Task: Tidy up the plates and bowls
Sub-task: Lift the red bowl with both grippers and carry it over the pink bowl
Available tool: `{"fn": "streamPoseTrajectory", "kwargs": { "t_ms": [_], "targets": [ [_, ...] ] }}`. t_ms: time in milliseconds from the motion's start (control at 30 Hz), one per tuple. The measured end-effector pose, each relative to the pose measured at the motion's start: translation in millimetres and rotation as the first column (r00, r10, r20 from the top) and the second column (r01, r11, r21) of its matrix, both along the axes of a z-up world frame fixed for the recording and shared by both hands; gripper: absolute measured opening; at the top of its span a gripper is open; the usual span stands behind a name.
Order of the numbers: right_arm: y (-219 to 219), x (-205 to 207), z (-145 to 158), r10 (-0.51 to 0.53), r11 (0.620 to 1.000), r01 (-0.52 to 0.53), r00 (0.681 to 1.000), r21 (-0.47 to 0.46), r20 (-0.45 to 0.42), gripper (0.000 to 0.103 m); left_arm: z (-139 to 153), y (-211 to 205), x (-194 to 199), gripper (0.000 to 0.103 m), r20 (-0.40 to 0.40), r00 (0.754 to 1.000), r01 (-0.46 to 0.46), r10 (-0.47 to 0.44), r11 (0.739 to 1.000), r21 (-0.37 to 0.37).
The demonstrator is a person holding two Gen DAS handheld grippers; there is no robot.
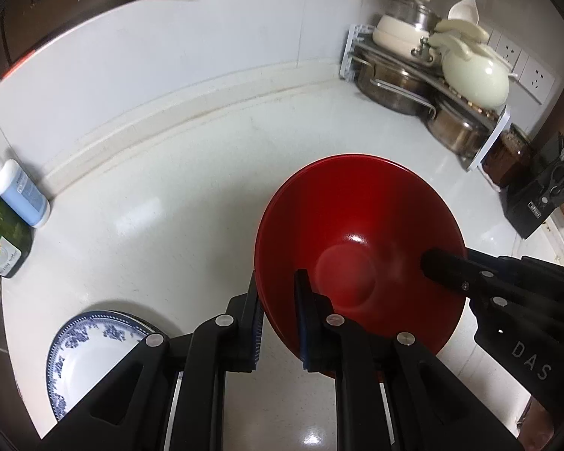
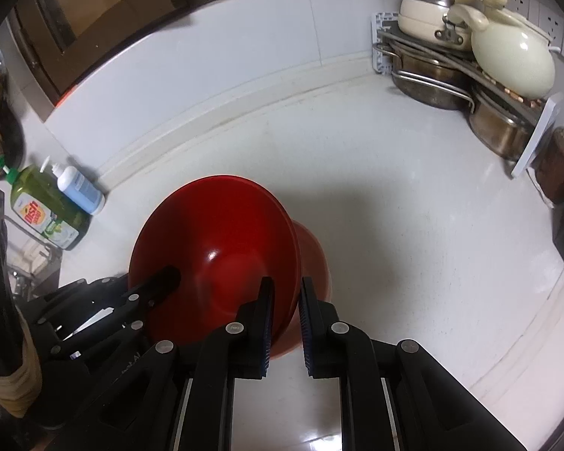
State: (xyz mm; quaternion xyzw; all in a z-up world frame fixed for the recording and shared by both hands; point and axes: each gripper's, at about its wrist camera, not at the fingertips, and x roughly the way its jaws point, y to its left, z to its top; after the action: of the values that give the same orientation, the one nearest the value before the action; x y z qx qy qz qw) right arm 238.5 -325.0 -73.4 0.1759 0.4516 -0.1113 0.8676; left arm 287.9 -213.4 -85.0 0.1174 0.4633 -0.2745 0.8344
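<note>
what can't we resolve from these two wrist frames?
- Red bowl near rim: hidden behind each hand-held gripper's fingers, left, right, so pad contact is unclear.
- Bowl underside: out of sight in the left view; the right view shows a red mass behind it, second bowl or foot unclear.
- Blue-patterned plate: partly covered by the left gripper body, absent from the right view.
- Bottle labels: too small to read fully.
</note>
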Motion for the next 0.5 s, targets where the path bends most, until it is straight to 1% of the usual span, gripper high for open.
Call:
{"fn": "streamPoseTrajectory", "kwargs": {
  "t_ms": [133,500],
  "targets": [
    [-4.8,0.7,-6.9,-0.001,1.000,0.001,1.000,0.009,-0.009,0.015,-10.8,-7.5,-2.1,0.017,-0.010,1.000,0.002,-0.001,0.999,0.032],
    [-13.6,2.7,-29.6,0.003,0.999,-0.002,0.999,0.041,-0.039,0.015,-27.7,-18.3,-2.9,0.017,-0.031,1.000,0.001,0.001,0.997,0.073]
  ]
}}
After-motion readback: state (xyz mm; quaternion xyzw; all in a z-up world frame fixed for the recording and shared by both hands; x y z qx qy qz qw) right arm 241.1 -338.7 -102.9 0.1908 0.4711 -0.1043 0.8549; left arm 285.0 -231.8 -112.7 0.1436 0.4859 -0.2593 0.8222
